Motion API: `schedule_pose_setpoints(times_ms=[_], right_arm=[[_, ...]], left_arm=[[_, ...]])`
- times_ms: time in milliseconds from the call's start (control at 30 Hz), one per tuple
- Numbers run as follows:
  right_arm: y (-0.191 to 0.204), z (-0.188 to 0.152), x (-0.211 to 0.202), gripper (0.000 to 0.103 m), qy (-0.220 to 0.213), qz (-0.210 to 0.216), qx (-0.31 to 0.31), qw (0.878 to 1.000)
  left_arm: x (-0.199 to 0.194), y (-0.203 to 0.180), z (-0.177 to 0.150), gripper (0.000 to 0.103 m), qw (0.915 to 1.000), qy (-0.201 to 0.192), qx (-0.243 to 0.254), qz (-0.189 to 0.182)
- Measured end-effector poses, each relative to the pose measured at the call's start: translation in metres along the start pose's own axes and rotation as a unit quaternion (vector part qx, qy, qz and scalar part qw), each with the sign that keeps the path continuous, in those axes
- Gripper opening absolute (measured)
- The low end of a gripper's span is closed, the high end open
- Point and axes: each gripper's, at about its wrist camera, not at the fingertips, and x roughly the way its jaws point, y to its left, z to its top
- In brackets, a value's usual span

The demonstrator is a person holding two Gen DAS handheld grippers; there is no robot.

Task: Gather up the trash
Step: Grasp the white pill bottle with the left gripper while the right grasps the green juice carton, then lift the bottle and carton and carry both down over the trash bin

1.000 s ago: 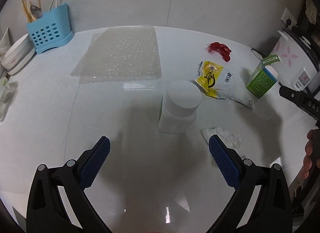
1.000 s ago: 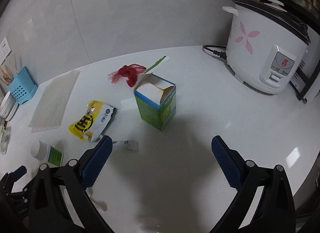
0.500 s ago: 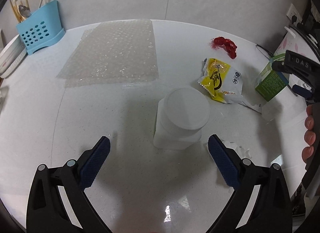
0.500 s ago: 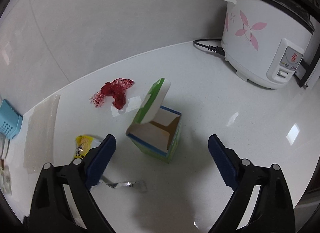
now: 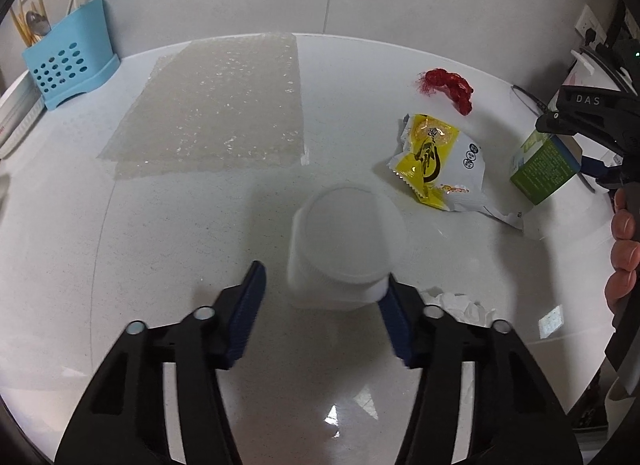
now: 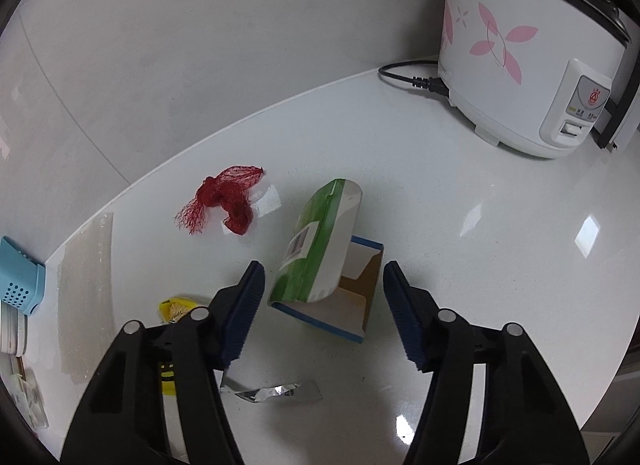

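Left gripper (image 5: 322, 280): jaws partly closed, set around the white lidded jar (image 5: 344, 243); right pad touching the jar wall, left pad apart from it by a narrow gap. Jar upright on the white counter (image 5: 168, 225). Crumpled white tissue (image 5: 460, 301) just beside the right finger, low on the counter.

Beyond the jar: yellow snack wrapper (image 5: 438, 159) lying flat, to the right. Farther right: green carton (image 5: 544, 167), with the right gripper visible above it in the left wrist view. Farther back: red mesh net (image 5: 450, 85), crumpled. To the left: bubble wrap sheet (image 5: 216, 105), flat. Far left, against the wall: blue utensil holder (image 5: 70, 59) with chopsticks and a spoon.

Right gripper (image 6: 324, 285): jaws open at medium width, positioned either side of the green carton (image 6: 320, 261), not touching it. Carton upright, top open, lid flap raised and tilted toward the left finger. Foil scrap (image 6: 276, 391) near the camera, below the carton. Yellow snack wrapper (image 6: 174, 307) partly hidden behind the left finger. Red mesh net (image 6: 226, 201) beyond the carton, with a small white label just beside it. Farthest, right rear: white rice cooker (image 6: 520, 53) with pink flower print, black power cord (image 6: 408, 79) plugged into its side.
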Motion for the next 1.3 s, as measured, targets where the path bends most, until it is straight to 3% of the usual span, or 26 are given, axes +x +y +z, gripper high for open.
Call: schedule_pose_setpoints(times_ms=[267,933,1300], right_arm=[[-0.001,0.000,-0.004,0.047,0.003,0.002,-0.004,1.000],[-0.014,-0.013,-0.051,0.046,-0.027,0.021,-0.033,0.999],[-0.025,-0.032,-0.097,0.046,-0.064,0.030,-0.066,0.995]], left_arm=[[-0.007,0.000,-0.002,0.042,0.9999,-0.007,0.007,-0.010],[-0.032,0.001,-0.009,0.042,0.9997,-0.017,0.009,-0.012],[-0.057,-0.005,-0.020,0.042,0.9994,-0.025,0.017,-0.014]])
